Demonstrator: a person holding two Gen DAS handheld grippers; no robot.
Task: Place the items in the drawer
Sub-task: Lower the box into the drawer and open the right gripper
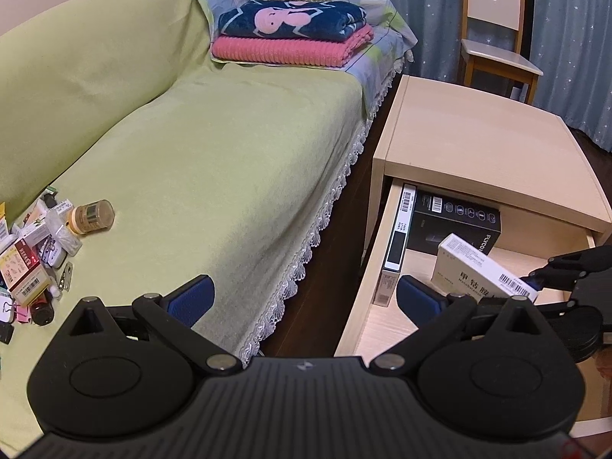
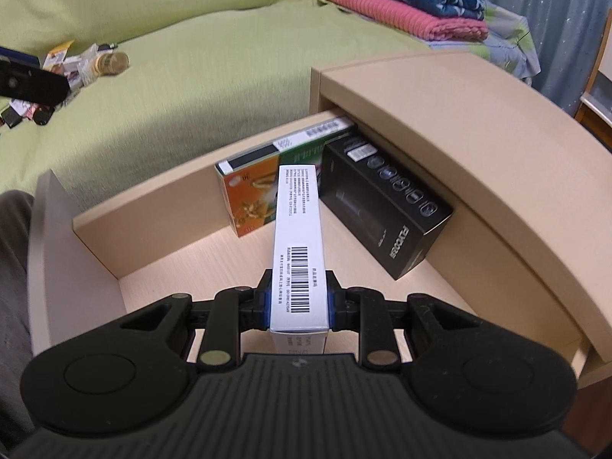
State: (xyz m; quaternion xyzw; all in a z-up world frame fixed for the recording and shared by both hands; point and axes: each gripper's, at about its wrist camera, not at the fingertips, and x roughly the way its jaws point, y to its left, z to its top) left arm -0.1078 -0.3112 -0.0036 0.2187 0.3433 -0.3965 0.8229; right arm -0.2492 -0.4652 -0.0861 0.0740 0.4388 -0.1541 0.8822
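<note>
Lowering the white medicine box (image 2: 300, 252) into the drawer (image 2: 99, 229), my right gripper (image 2: 299, 304) clamped it (left gripper (image 1: 302, 298) gaped empty); next, release beside the black box (image 2: 386, 210).

A long sofa draped in a pale green cloth cover (image 1: 160, 145) fills the left and centre of the left wrist view, its front edge trimmed with white lace (image 1: 306, 252). At the upper centre, a patchwork grey and green sheet (image 1: 382, 34) covers the far end of the sofa, with a folded pink ribbed blanket (image 1: 283, 48) beneath a folded navy blanket with a pink motif (image 1: 290, 19). Blue-grey curtains dotted with small white stars (image 1: 417, 4) hang across the upper right, and a light wooden chair with a cut-out back (image 1: 493, 42) stands before them. Dark wooden floor (image 1: 332, 279) shows in a strip right of the sofa.
</note>
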